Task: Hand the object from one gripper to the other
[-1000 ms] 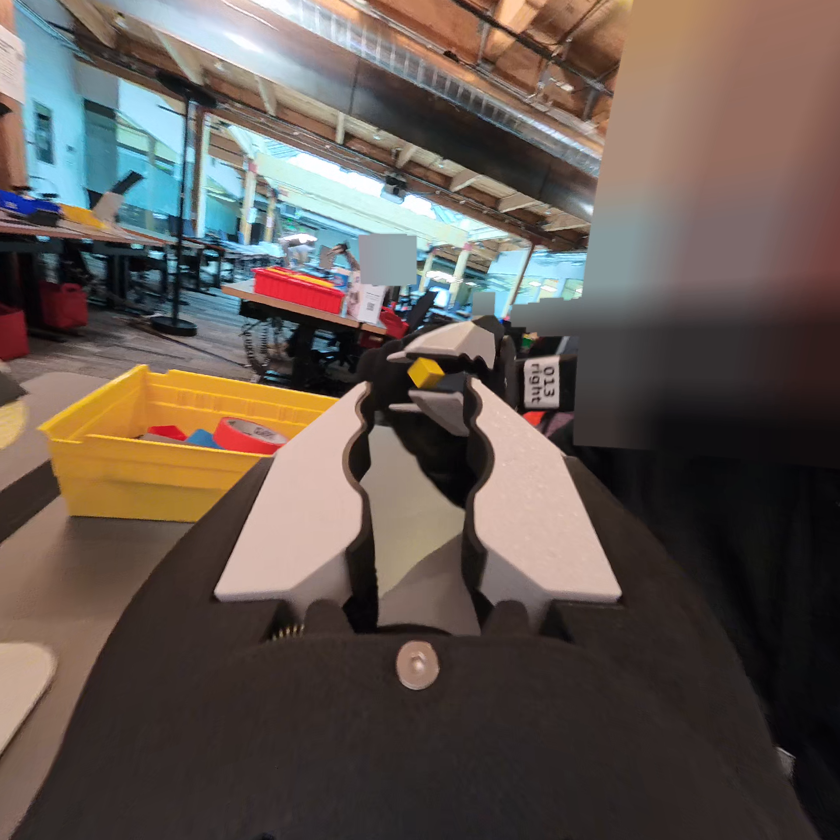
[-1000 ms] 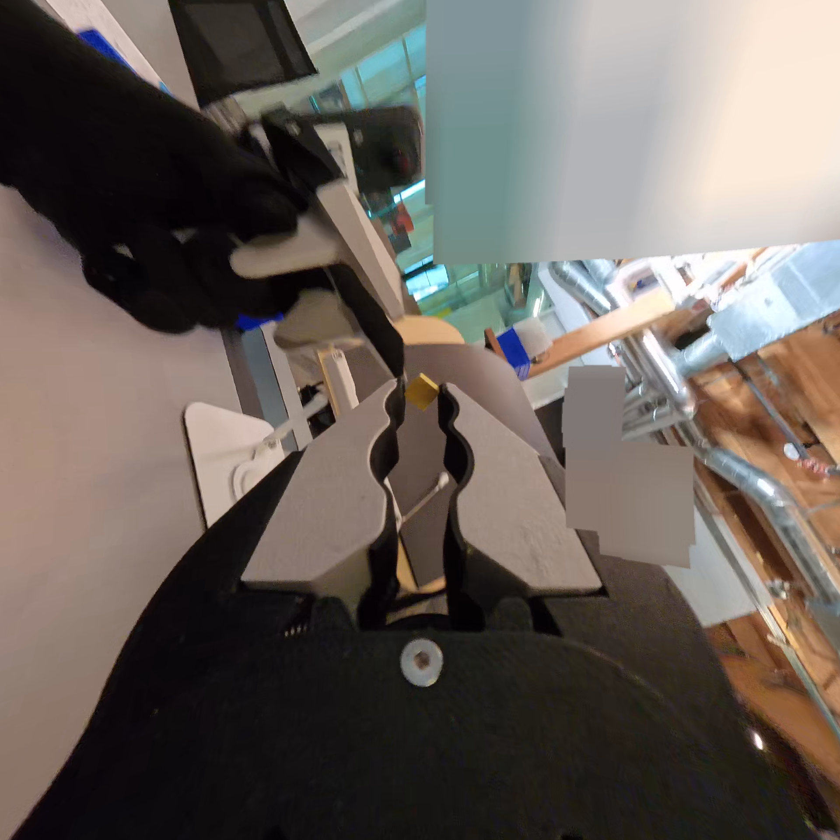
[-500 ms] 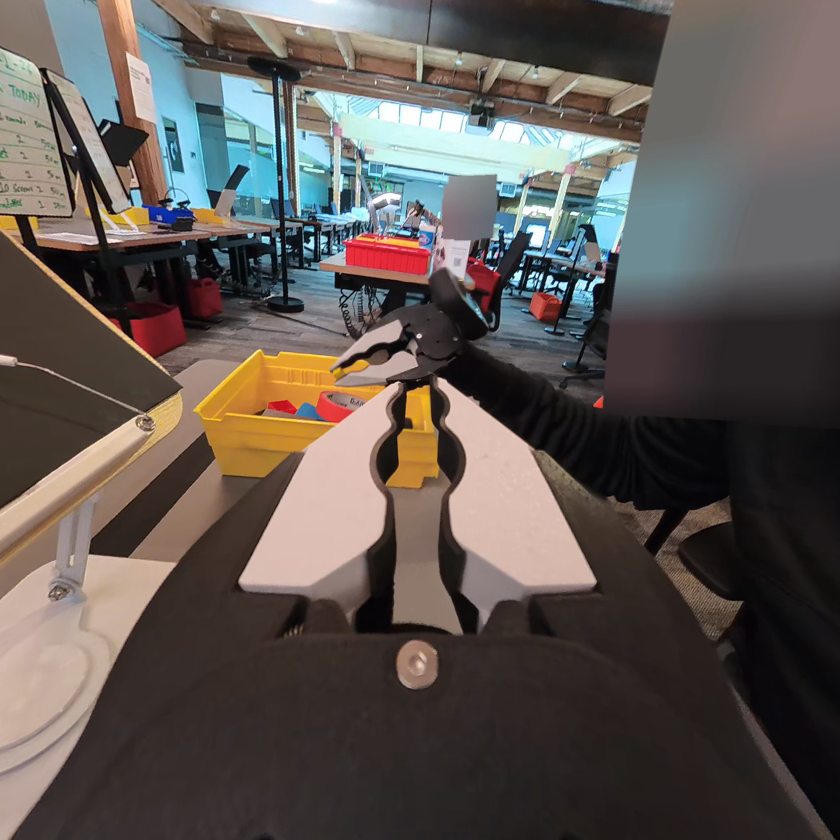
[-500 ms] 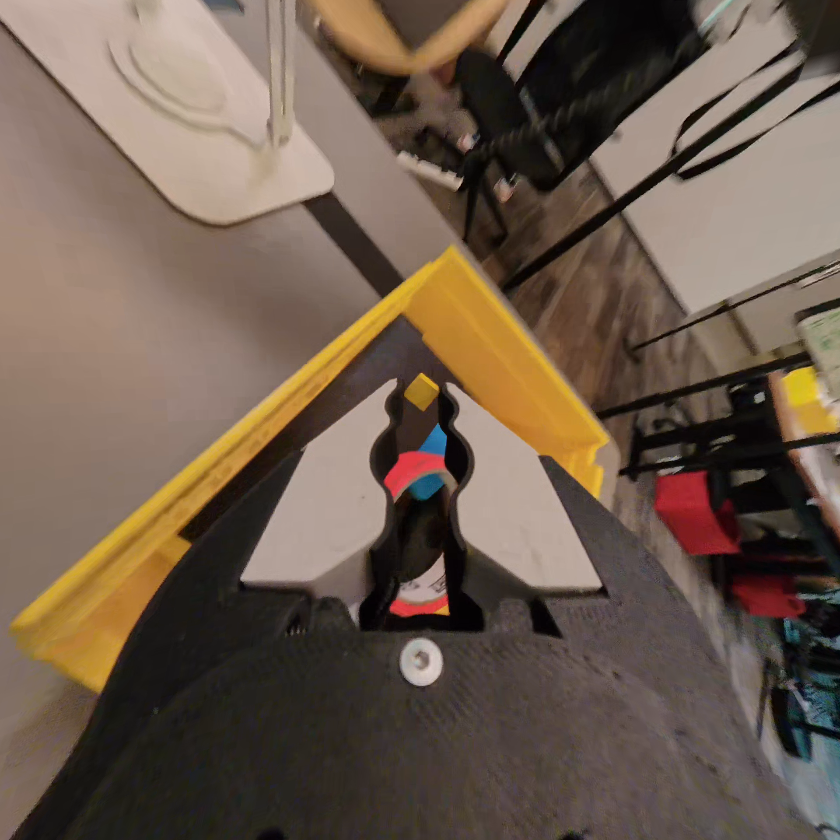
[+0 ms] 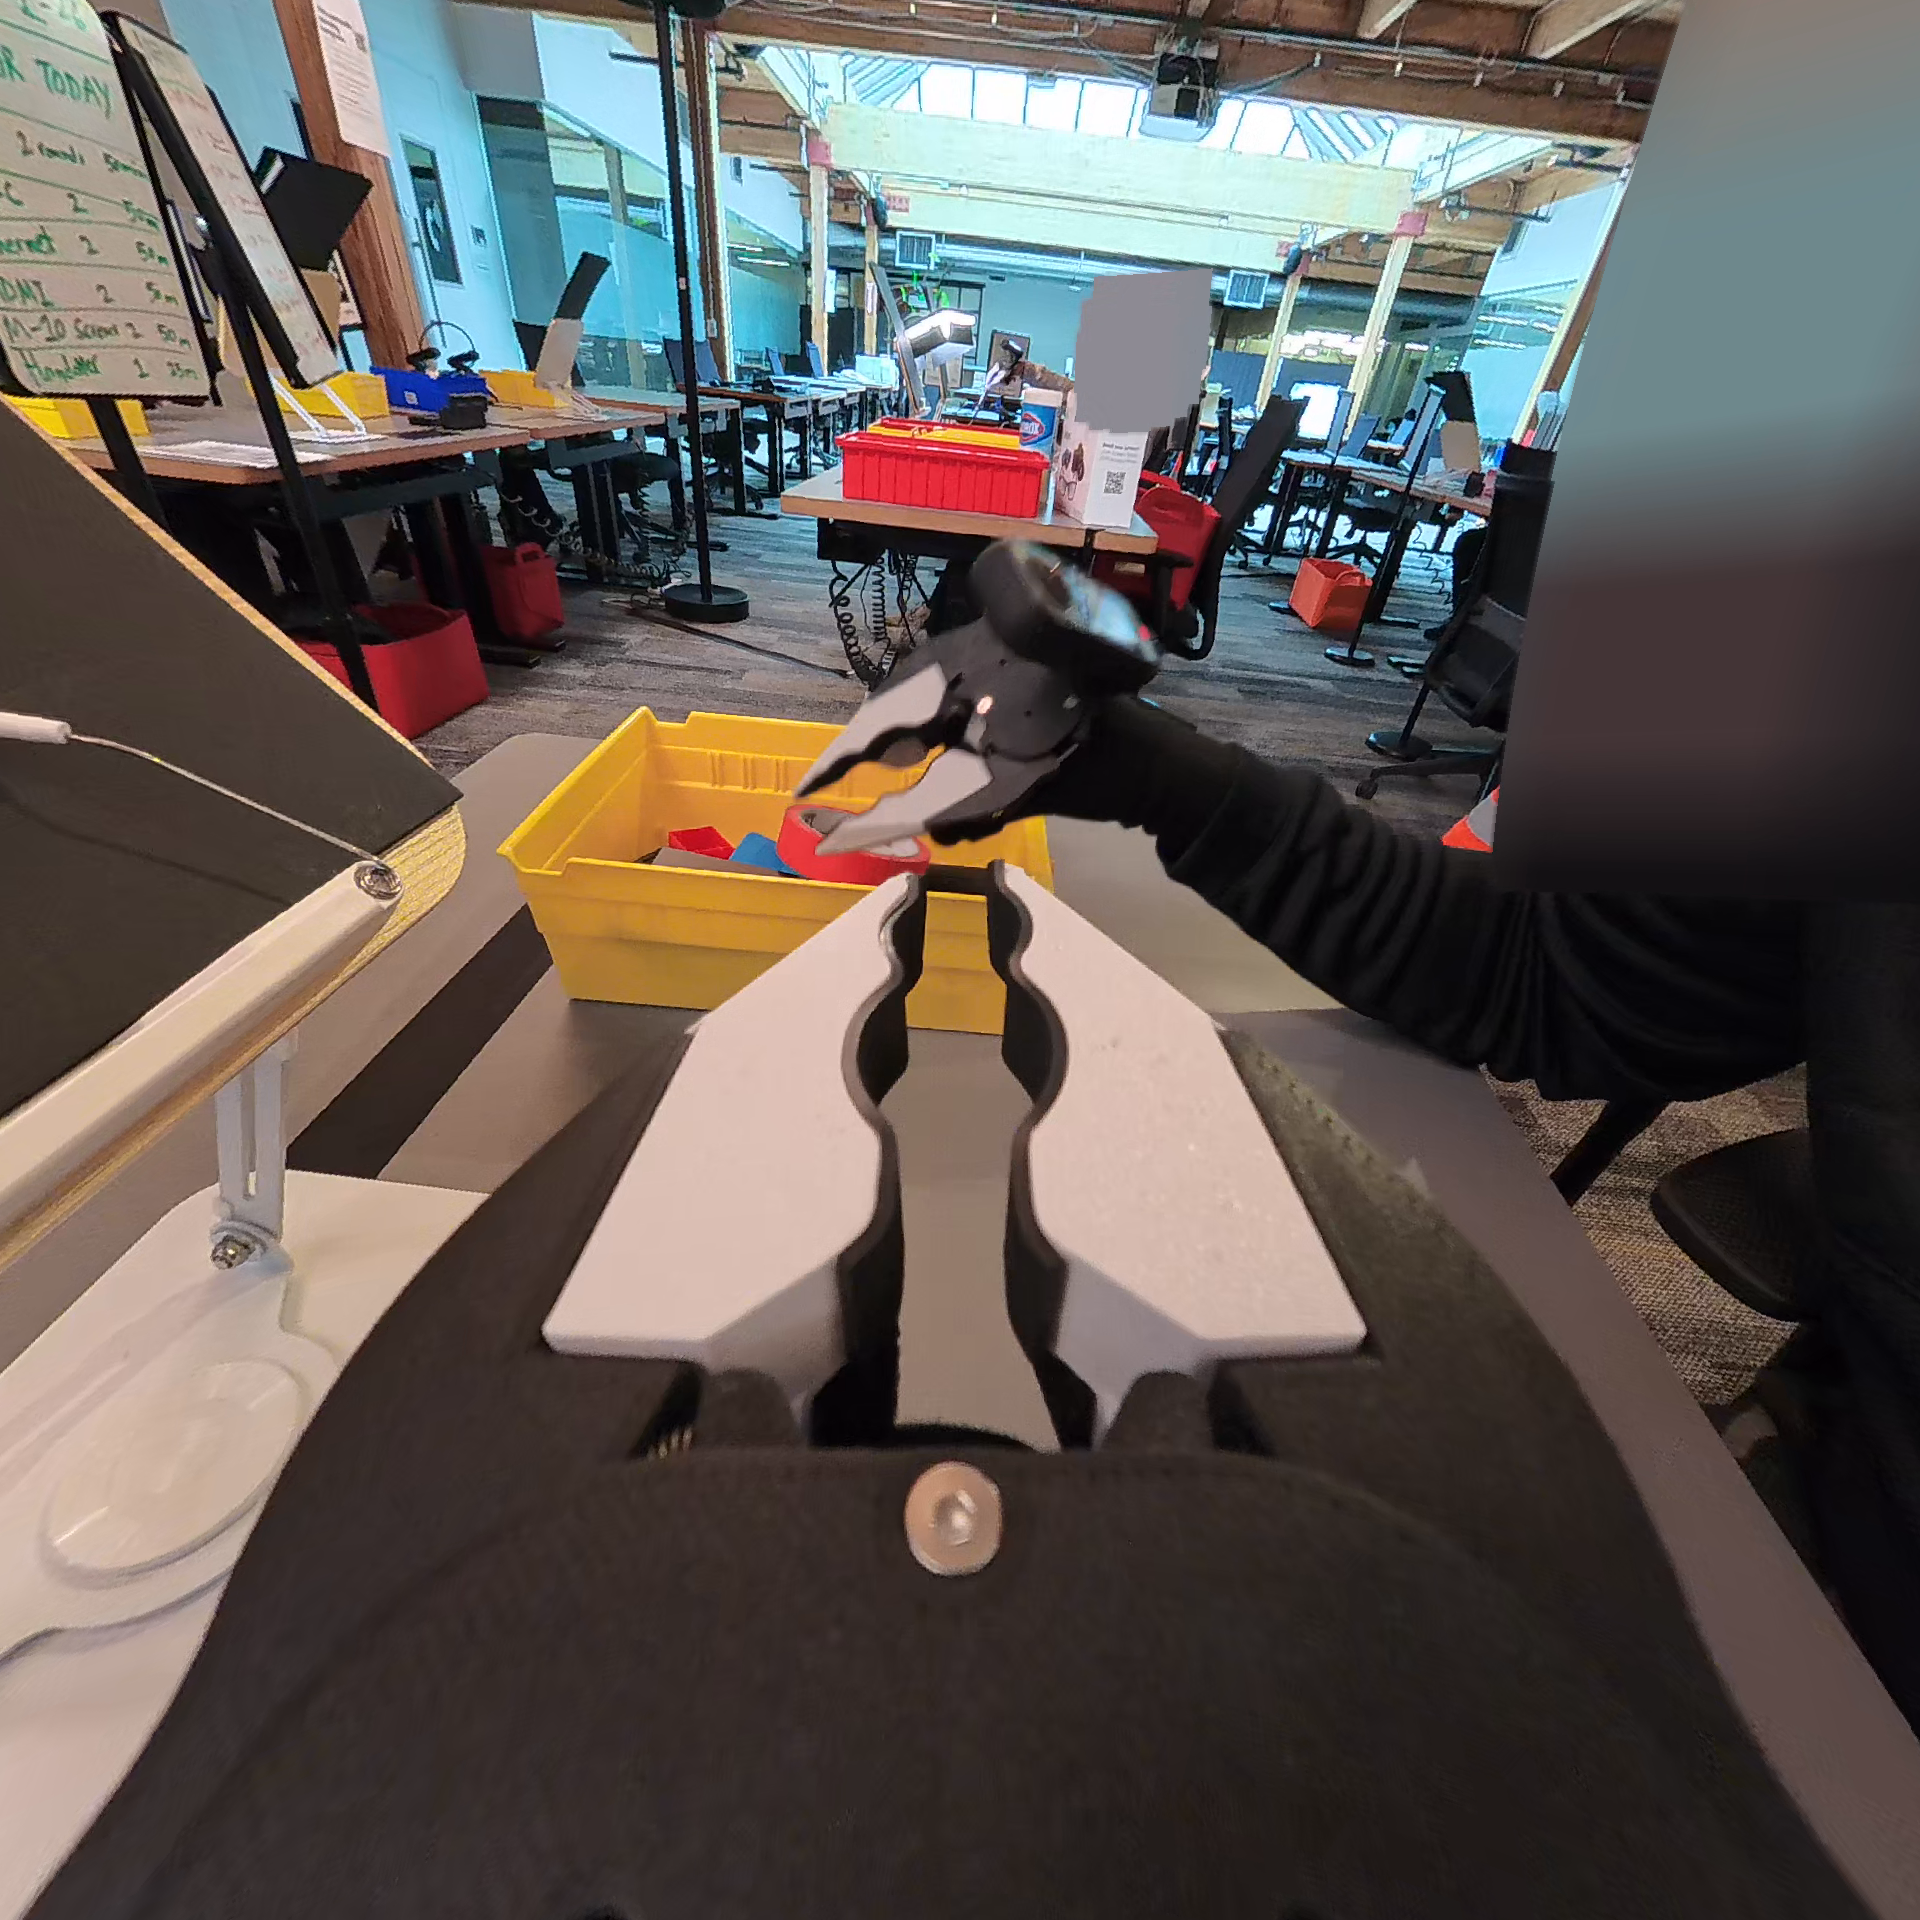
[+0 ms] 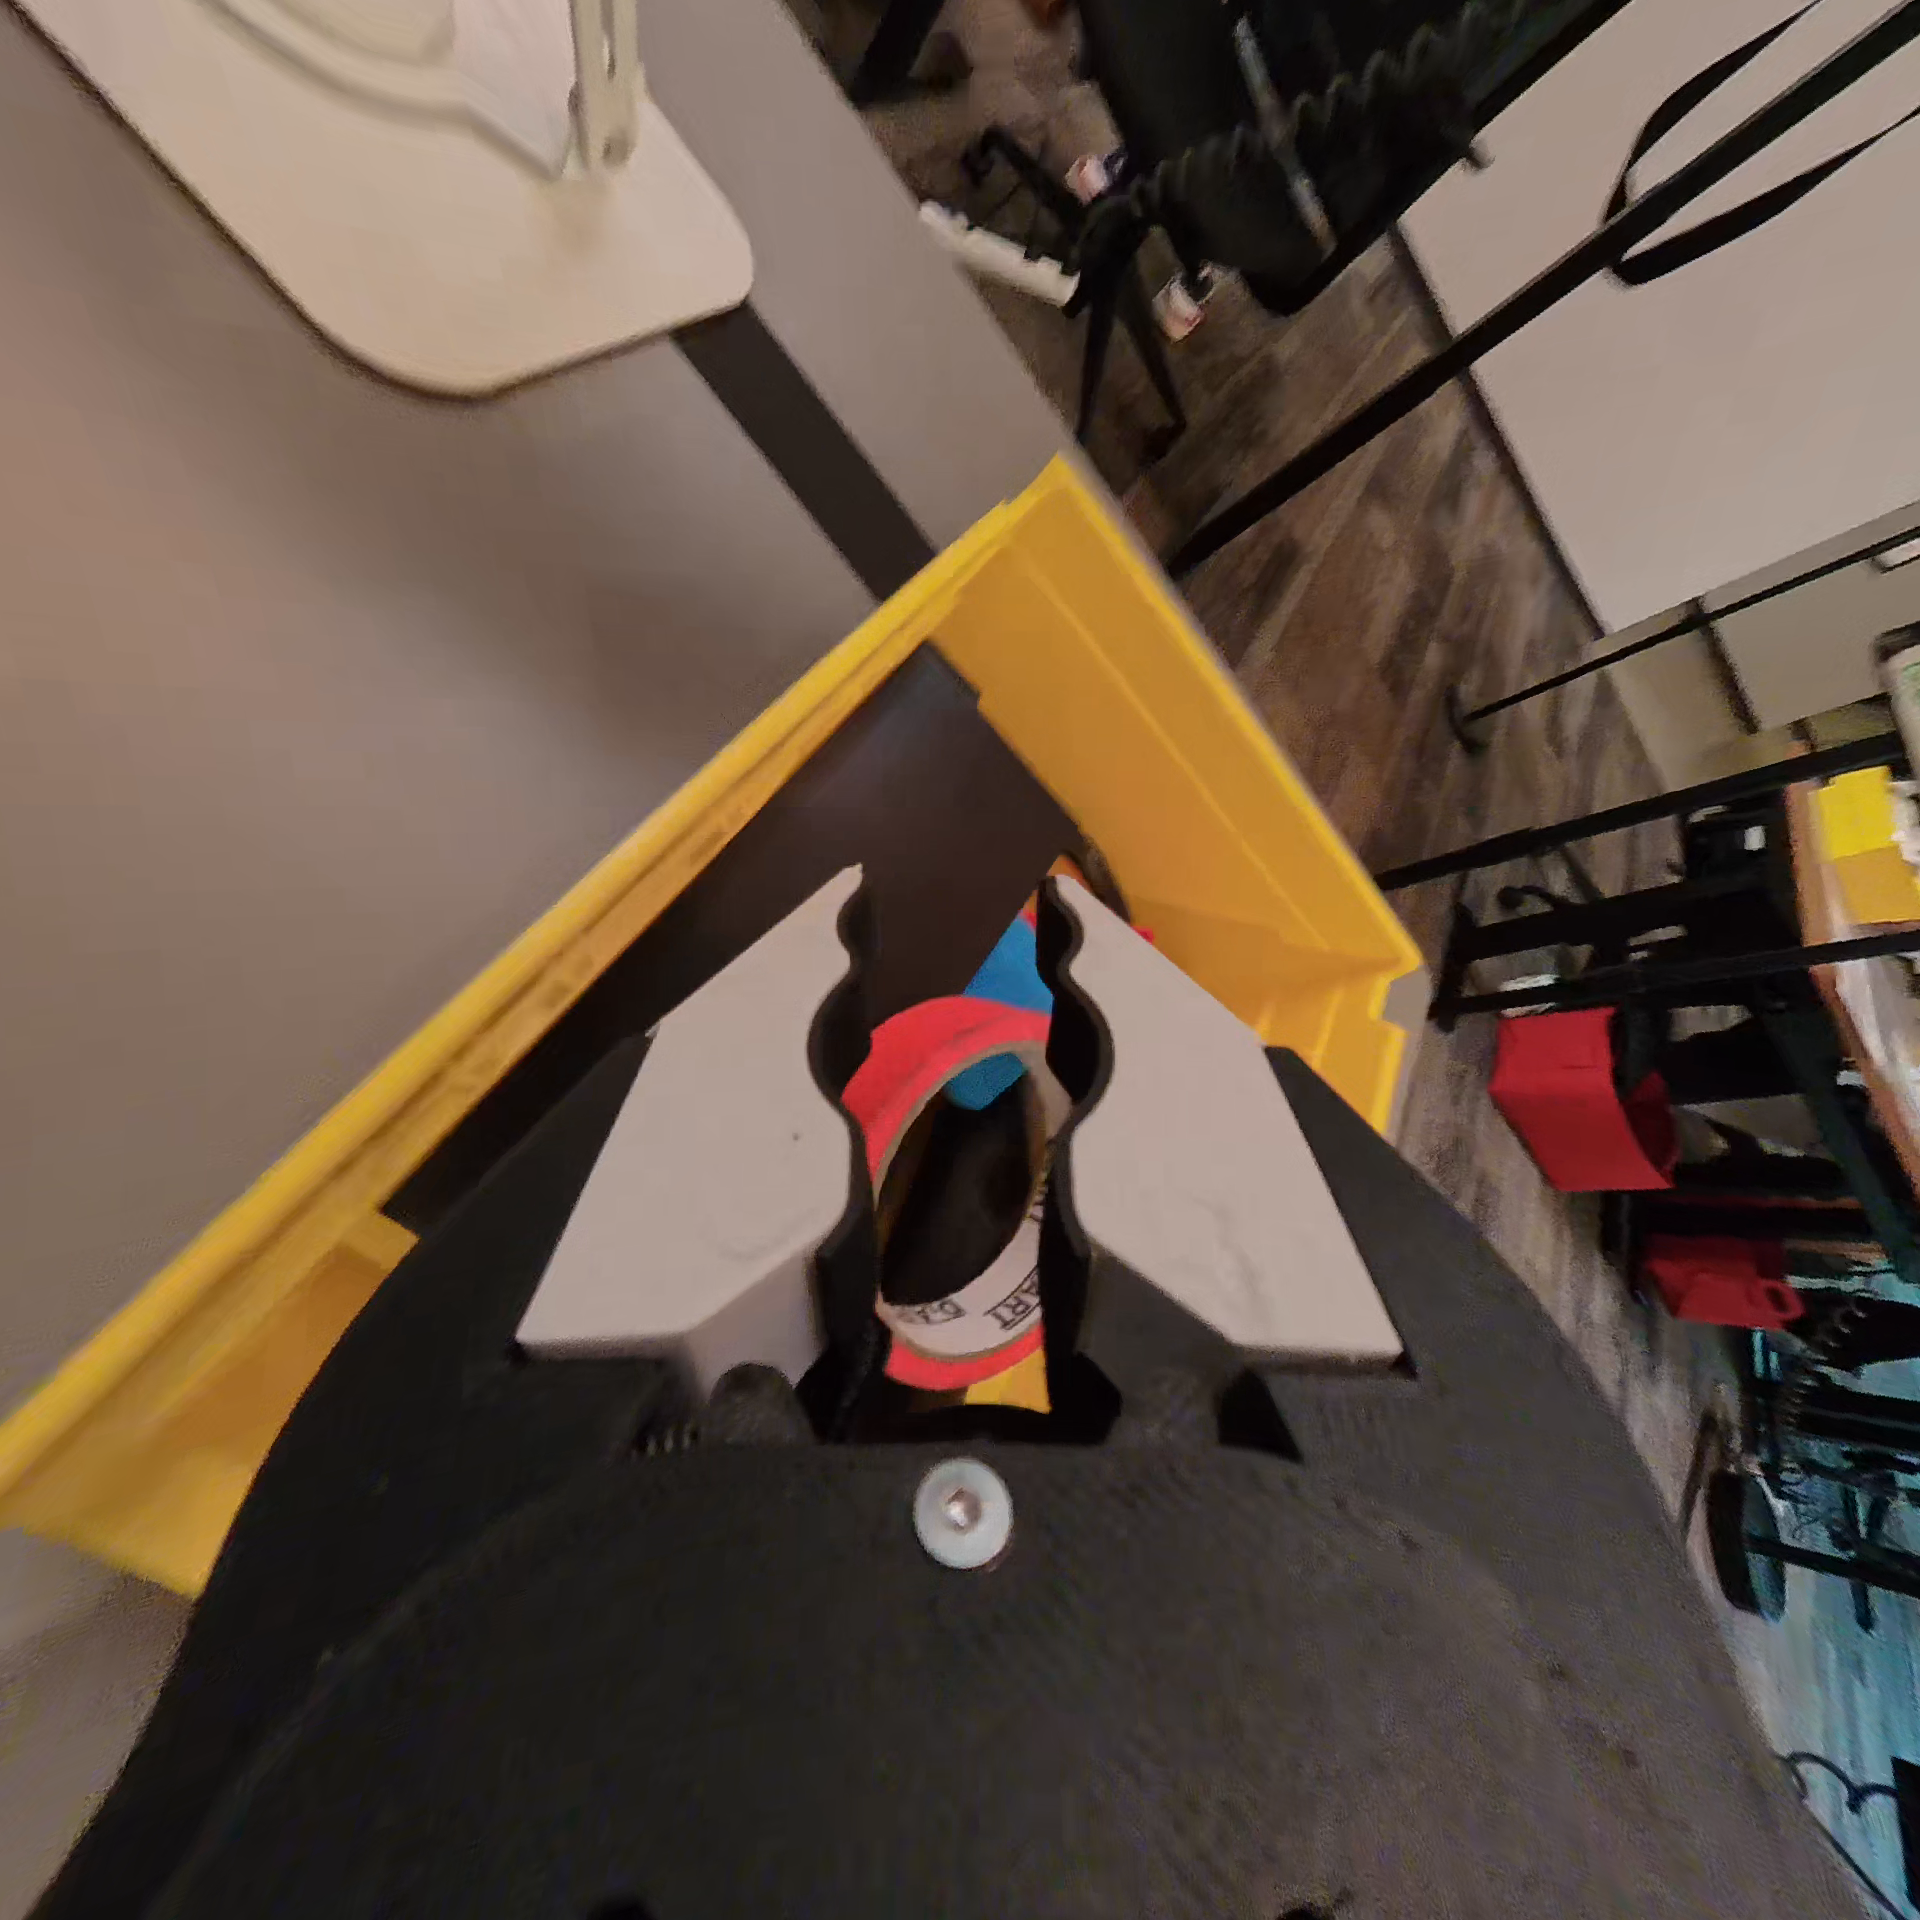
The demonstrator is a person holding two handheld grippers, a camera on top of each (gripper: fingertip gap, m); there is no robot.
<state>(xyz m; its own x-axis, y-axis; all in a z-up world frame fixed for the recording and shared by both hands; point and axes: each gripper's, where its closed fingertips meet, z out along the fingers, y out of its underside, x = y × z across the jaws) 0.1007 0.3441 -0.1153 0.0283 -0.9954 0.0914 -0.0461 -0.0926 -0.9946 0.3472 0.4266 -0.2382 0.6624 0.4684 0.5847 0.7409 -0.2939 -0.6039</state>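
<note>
My left gripper [image 5: 956,878] hovers over the grey table just in front of a yellow bin [image 5: 665,935]. Its jaws stand a narrow gap apart with nothing between them. My right gripper [image 6: 954,878] is open and empty, pointing down into the yellow bin [image 6: 1143,727]. It also shows in the left wrist view [image 5: 812,812], above the bin's right half. Below it lie a red tape roll [image 6: 935,1049] [image 5: 831,847] and a blue piece [image 6: 1003,977]. The small yellow cube is not clearly visible in either view.
A black slanted board [image 5: 156,831] on a white stand base [image 5: 156,1403] fills the left side of the table. The base also shows in the right wrist view [image 6: 468,208]. A black sleeve [image 5: 1403,914] reaches in from the right. A small red piece [image 5: 698,840] lies in the bin. The blue piece [image 6: 1003,977] is about 8 cm from my right fingertips and 35 cm from my left.
The right gripper carried the yellow cube away from the left gripper to above the bin, then opened; the cube has left its tips. The left gripper narrowed and drew back.
</note>
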